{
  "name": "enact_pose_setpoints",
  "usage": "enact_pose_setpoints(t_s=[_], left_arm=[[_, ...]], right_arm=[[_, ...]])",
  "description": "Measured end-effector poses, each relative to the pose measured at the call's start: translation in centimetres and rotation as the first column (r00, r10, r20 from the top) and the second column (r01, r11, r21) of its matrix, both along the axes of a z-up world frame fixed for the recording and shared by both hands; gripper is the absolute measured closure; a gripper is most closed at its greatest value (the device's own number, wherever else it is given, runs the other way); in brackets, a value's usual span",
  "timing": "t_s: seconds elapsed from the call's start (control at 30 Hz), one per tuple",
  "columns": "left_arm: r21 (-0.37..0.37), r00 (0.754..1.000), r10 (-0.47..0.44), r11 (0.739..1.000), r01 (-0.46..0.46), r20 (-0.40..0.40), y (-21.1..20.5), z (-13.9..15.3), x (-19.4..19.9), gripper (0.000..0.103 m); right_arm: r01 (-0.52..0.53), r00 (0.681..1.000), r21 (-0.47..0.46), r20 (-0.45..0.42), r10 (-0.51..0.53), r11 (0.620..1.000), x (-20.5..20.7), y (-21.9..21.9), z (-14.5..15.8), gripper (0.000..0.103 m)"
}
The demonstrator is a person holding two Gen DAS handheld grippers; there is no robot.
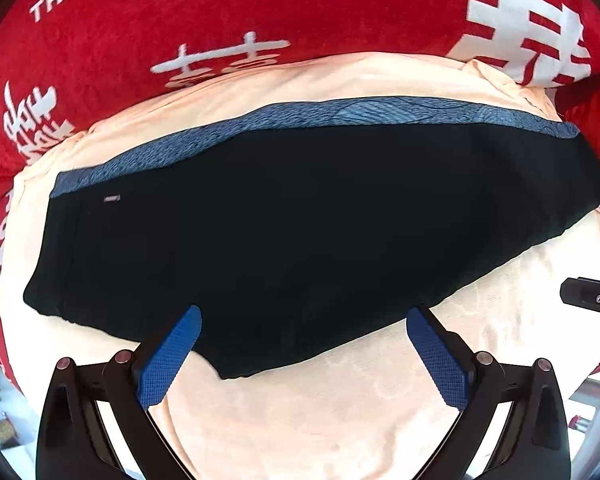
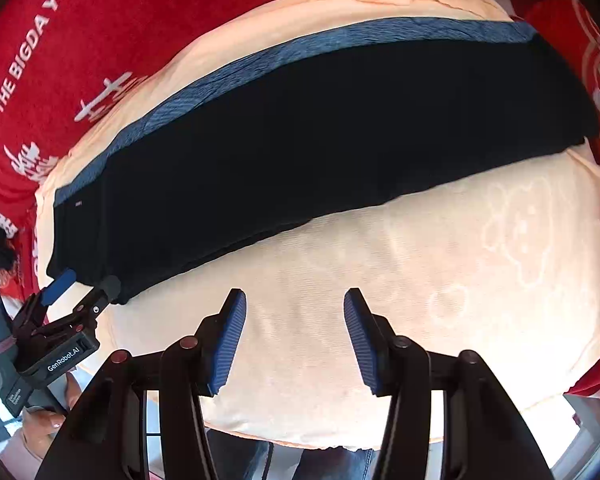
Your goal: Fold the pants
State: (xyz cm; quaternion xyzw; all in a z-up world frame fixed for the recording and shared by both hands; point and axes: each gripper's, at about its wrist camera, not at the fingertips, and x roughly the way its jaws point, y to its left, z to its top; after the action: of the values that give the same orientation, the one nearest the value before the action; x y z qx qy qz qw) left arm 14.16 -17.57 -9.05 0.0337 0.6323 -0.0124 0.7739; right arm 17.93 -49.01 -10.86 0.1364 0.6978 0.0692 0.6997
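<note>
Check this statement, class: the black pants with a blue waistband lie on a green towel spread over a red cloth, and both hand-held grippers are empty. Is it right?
One detail is wrong: the towel is pale peach, not green, as the right wrist view shows. The rest holds: the black pants with the blue waistband lie on it, over the red cloth, and the left hand-held gripper and right hand-held gripper are both empty.

Black pants flat on cream towel, open left gripper above.

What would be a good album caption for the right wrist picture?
Open right gripper hovers over a peach towel beside flat black pants, left gripper at their end.
</note>
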Motion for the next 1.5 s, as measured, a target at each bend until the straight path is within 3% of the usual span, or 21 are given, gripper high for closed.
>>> enact_pose_setpoints(t_s=[0.3, 0.57, 0.8, 0.9, 0.97, 1.17, 1.5], left_arm=[[0.008, 0.999, -0.035, 0.999, 0.035, 0.0, -2.3, -0.2, 0.8, 0.0], [0.023, 0.997, 0.051, 0.998, -0.052, 0.062, 0.5, 0.4, 4.8, 0.0], [0.041, 0.983, 0.178, 0.983, -0.18, 0.05, 3.0, -2.5, 10.5, 0.0], [0.093, 0.974, 0.226, 0.97, -0.223, -0.028, 3.5, -5.4, 11.6, 0.0], [0.083, 0.968, 0.246, 0.967, -0.241, -0.057, 3.7, -6.1, 11.5, 0.0], [0.099, 0.984, 0.175, 0.981, -0.17, -0.043, 2.7, -5.0, 10.3, 0.0], [0.085, 0.992, 0.118, 0.99, -0.114, -0.042, 0.2, -4.0, 10.3, 0.0]], right_arm=[[0.063, 0.998, 0.022, 0.0, -0.063, 0.998, 0.2, -3.5, -0.7, 0.048], [0.07, 0.995, 0.041, 0.07, -0.072, 0.997, 1.6, -4.7, -0.4, 0.048], [0.037, 0.988, 0.039, 0.148, -0.042, 0.999, 6.0, -3.8, -0.4, 0.048], [0.009, 0.986, 0.03, 0.165, -0.014, 1.0, 7.6, -2.9, -1.3, 0.048], [-0.014, 0.988, -0.007, 0.151, 0.015, 1.0, 8.3, -2.8, -2.6, 0.048], [0.128, 0.978, 0.063, 0.158, -0.136, 0.99, 8.0, -6.9, -1.8, 0.048], [0.213, 0.971, 0.083, 0.092, -0.221, 0.973, 3.8, -9.6, -2.7, 0.048]])
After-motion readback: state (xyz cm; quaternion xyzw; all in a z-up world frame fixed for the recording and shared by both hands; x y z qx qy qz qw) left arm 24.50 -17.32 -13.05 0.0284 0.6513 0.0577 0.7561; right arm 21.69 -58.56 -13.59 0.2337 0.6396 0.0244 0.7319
